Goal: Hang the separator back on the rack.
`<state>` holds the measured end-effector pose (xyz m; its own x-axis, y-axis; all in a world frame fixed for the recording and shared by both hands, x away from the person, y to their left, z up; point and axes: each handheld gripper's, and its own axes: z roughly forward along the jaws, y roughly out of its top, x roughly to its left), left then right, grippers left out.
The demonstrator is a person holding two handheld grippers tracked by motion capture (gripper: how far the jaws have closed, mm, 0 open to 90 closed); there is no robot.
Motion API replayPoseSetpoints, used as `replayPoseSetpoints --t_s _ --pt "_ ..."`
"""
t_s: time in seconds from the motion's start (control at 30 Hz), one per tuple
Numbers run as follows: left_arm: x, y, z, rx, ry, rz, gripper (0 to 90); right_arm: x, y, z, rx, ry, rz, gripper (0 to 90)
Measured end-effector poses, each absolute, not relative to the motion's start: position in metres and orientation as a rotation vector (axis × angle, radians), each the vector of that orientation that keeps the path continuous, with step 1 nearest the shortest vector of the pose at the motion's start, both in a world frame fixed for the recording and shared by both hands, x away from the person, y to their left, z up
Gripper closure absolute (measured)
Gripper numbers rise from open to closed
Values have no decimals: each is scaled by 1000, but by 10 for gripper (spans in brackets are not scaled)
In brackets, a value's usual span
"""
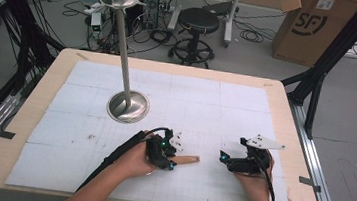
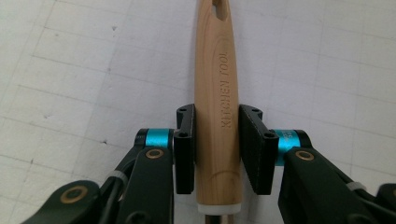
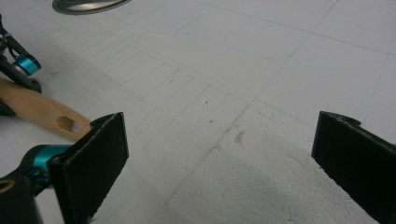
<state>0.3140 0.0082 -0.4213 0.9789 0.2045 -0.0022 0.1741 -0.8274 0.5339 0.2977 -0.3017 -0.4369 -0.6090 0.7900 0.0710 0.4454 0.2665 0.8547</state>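
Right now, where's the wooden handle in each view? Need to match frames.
High view: wooden handle lies low centre on the mat, jutting right from the left gripper.
Left gripper view: upright in the centre, clamped between the jaws.
Right gripper view: at the left edge, its holed end towards the camera.
Shared landmark: the hanging hole at the handle's end.

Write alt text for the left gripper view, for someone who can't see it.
The left tool has its two black jaws closed on a wooden handle engraved "KITCHEN TOOL", which runs up the middle of the picture. The handle has a hanging hole near its far end and lies over a white gridded mat.
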Motion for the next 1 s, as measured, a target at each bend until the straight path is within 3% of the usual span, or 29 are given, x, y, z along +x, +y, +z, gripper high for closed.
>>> replayPoseSetpoints --t_s 0.47,1.0 --pt "319 17 -416 2518 255 3 704 298 -302 -437 1120 2172 1290 25" --pt "327 70 -375 2247 311 3 704 298 -301 -437 1123 2176 1279 24"
